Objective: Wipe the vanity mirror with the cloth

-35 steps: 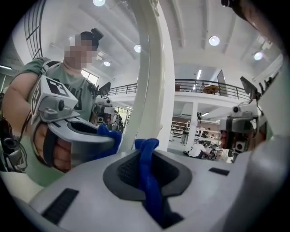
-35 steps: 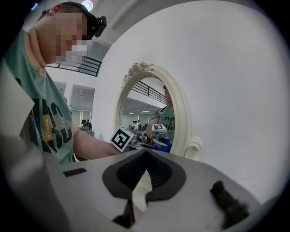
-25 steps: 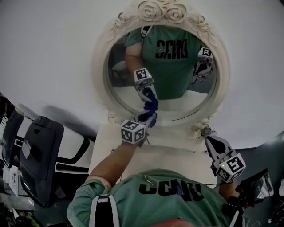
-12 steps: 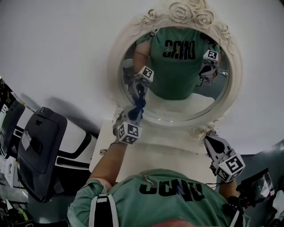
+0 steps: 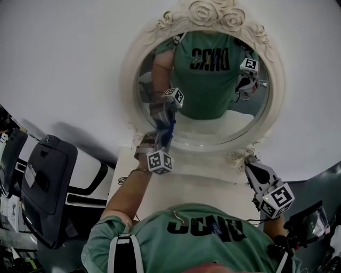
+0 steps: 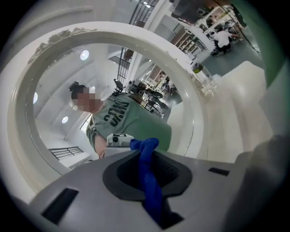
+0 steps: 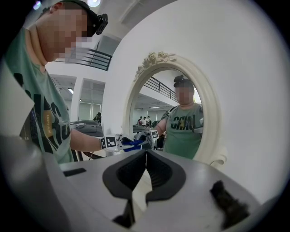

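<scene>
An oval vanity mirror (image 5: 213,114) in a cream carved frame (image 5: 210,13) stands on a white tabletop against a white wall. My left gripper (image 5: 161,137) is shut on a blue cloth (image 5: 168,129) and presses it against the lower left of the glass. In the left gripper view the cloth (image 6: 147,174) sticks out between the closed jaws, right at the mirror (image 6: 90,90). My right gripper (image 5: 254,169) hangs shut and empty at the lower right, off the mirror's base. From the right gripper view the mirror (image 7: 174,111) and the blue cloth (image 7: 132,143) show side-on.
A white tabletop (image 5: 197,184) lies under the mirror. A dark case (image 5: 48,186) sits on the floor to the left. The person's green shirt (image 5: 186,240) fills the bottom of the head view. A dark device (image 5: 306,224) is at the lower right.
The left gripper with the cloth has slid leftward along the lower glass, from the lower middle toward the left edge. The right gripper has stayed in place.
</scene>
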Available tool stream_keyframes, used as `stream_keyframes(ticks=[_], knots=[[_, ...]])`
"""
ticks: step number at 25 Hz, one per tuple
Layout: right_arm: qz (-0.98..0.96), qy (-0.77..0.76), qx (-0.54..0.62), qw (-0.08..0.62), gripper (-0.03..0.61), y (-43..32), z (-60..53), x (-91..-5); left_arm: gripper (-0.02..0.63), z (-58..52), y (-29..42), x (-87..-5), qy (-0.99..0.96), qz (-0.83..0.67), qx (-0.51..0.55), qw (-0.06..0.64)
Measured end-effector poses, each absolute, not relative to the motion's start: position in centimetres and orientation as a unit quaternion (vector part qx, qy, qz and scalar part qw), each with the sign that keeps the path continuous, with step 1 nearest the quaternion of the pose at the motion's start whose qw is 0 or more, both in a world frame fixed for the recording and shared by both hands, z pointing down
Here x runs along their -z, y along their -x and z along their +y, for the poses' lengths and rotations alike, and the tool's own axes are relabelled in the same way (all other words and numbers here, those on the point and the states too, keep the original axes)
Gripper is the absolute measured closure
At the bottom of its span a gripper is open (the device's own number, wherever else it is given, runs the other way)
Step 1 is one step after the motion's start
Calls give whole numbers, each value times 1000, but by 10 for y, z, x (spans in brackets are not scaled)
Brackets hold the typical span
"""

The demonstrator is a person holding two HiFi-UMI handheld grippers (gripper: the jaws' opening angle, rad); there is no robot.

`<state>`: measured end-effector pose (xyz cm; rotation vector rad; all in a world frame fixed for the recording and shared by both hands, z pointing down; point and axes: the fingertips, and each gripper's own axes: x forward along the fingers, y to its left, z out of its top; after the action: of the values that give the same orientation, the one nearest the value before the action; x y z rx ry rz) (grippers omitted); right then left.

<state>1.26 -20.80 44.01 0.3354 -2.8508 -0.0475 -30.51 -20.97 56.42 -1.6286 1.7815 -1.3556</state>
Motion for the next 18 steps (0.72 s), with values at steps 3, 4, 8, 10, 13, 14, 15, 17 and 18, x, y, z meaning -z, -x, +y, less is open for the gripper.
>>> stream_keyframes(ticks=[3,4,8,10,13,14,15,17,18], knots=[[-984,-117,16,133,566,-12,-207,-439,561,-216,287,-568,583,603,502,213],[-984,-116,16,132,566,-12,-207,-439,561,-220,279,-569,587,593,505,220],[-984,-121,13,132,566,-16,-210,-441,561,-242,237,-577,613,554,507,244],[-983,-125,8,131,566,-20,-212,-443,560,-256,209,-582,631,529,506,257],[-983,-131,5,130,566,-27,-215,-446,561,-282,161,-588,655,489,504,280],[-982,-134,5,130,566,-29,-217,-446,561,-291,145,-591,660,475,506,288],[-982,-138,4,129,566,-32,-219,-446,560,-300,130,-595,664,461,508,296],[-981,-148,0,123,566,-41,-224,-449,560,-316,100,-600,673,436,511,309],[-981,-154,-5,121,566,-47,-225,-452,560,-323,85,-600,678,425,511,315]])
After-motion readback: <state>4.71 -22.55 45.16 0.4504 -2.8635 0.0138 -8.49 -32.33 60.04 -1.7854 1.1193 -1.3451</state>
